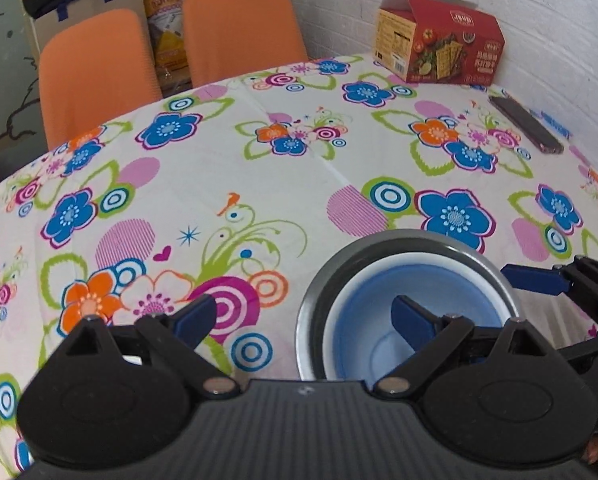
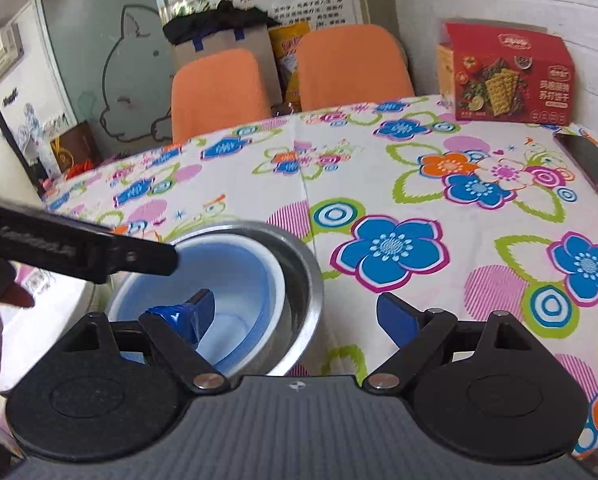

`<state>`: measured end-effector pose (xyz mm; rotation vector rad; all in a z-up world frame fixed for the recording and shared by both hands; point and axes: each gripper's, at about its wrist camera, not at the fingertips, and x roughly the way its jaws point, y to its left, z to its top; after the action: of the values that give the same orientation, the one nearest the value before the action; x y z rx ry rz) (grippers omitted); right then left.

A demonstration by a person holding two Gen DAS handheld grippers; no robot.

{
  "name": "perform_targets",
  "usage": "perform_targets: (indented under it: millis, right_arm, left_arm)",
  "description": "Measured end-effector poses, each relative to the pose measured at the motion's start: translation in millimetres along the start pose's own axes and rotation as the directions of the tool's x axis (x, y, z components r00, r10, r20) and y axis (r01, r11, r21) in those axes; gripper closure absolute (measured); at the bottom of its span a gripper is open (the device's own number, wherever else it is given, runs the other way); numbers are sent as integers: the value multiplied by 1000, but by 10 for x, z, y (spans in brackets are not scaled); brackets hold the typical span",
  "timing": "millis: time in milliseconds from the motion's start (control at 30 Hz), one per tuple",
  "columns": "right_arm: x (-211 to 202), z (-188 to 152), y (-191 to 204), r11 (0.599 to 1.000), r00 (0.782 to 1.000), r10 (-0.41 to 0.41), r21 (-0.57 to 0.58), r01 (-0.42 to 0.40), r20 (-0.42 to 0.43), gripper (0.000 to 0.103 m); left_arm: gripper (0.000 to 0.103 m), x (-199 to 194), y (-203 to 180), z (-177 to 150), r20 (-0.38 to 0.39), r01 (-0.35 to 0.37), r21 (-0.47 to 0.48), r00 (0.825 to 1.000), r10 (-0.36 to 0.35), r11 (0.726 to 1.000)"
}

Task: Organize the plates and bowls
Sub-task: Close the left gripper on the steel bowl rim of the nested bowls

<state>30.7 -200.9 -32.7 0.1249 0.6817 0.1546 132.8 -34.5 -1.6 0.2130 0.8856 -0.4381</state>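
A blue and white bowl [image 1: 415, 300] sits nested inside a steel bowl [image 1: 327, 280] on the floral tablecloth. My left gripper [image 1: 303, 322] is open and straddles the steel bowl's left rim, its right finger over the blue bowl. In the right wrist view the same blue bowl [image 2: 239, 284] sits in the steel bowl [image 2: 305, 276]. My right gripper [image 2: 295, 312] is open and straddles the right rim, its left finger inside the blue bowl. Both grippers are empty. The left gripper's body [image 2: 79, 248] crosses above the bowls.
A red cracker box [image 1: 439, 36] stands at the back right by the white brick wall. A dark phone [image 1: 527, 124] lies near the right edge. Two orange chairs [image 1: 239, 28] stand behind the table, with a paper bag [image 1: 79, 4] behind them.
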Motion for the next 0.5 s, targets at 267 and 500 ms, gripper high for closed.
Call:
perform_targets:
  millis: [267,500]
  right_arm:
    - [253,-24,114,997,997,-16,-78,10,-70,27]
    - [212,-129,90,997,1000,-6,-81,6,-5,25]
  left_arm:
    - [9,207,-16,-4,-11,-8,86,1000,9,996]
    - [9,282,34,-58,-51,77,98,996,-72,992]
